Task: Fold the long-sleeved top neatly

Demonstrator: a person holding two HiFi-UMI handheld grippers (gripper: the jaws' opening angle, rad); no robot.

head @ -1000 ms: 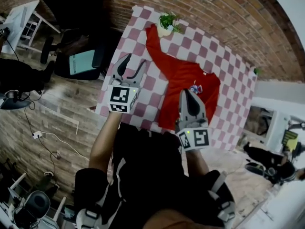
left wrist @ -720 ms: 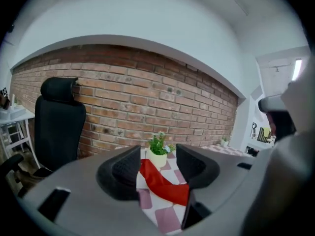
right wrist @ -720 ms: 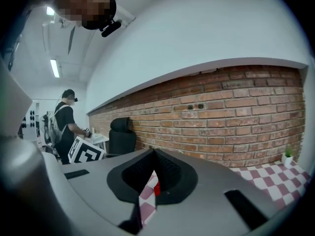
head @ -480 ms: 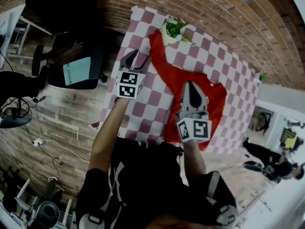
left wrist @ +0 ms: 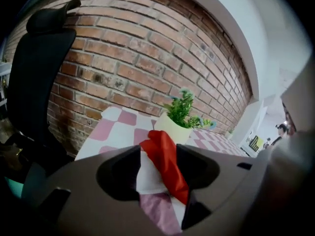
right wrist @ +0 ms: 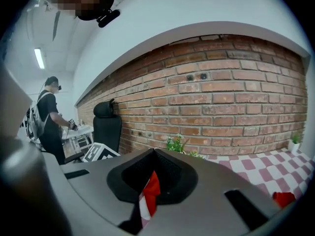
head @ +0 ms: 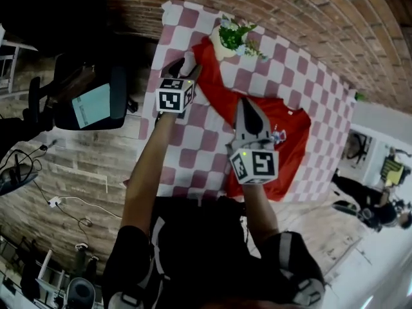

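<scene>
Top point(head: 293, 147) red, spread on checked cloth point(head: 193, 150), one sleeve point(head: 215, 85) outstretched.

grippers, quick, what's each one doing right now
left gripper: open, red sleeve between its jaws, not clamped
right gripper: shut, holding nothing

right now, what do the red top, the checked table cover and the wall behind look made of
The red top looks like soft matte fabric, probably knit: it lies limp with a creased sleeve. The checked cover is thin pink-and-white cloth or vinyl; I cannot tell which. The wall is rough matte brick with pale mortar joints, possibly only a brick-look facing.
</scene>
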